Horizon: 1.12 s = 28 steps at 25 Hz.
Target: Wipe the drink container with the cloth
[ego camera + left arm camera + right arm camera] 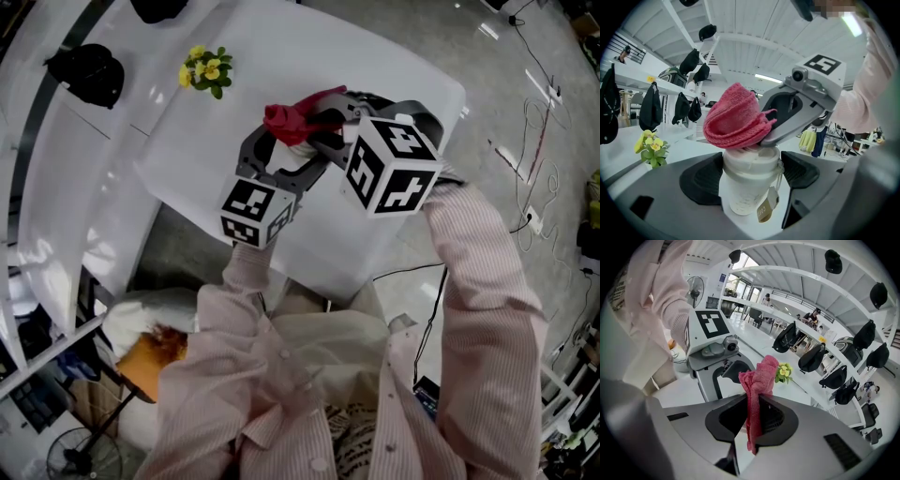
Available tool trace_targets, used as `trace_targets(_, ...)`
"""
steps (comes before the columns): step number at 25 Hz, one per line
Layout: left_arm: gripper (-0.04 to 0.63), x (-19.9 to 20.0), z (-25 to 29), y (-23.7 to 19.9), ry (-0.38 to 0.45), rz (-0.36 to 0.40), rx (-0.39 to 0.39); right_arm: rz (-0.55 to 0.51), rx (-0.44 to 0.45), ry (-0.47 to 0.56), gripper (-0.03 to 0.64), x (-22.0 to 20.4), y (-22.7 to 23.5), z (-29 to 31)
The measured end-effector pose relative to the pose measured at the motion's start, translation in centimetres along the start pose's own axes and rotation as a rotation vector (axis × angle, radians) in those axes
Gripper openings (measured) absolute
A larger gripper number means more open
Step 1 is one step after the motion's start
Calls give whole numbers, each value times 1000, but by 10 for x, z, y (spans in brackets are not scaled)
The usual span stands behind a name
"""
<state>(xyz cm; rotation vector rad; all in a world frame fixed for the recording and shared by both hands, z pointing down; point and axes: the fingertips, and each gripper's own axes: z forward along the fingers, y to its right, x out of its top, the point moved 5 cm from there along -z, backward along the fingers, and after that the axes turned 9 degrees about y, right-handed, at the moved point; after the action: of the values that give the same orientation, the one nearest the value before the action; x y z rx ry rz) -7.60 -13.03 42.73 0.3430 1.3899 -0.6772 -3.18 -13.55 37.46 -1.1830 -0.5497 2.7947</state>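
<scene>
Nubby red cloth [733,117] tops smooth white cup [747,180].

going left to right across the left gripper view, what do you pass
flowers → cup, with the cloth on top → sleeve

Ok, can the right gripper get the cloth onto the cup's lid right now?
Likely yes: the cloth in the right gripper sits on the lid, and the left gripper holds the cup only by its sides.
</scene>
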Motion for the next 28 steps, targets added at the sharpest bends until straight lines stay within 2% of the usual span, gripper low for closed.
trace_targets(15,376,0,0,-1,3,-6,0,29,46,-28,46,-3,-25,-17)
trace_targets(20,376,0,0,-1,7,-6,-1,95,78,-14,46,-4,-31,-25)
trace_targets(28,376,0,1,-2,5,-7,-4,192,83,19,46,-7,-34,-31)
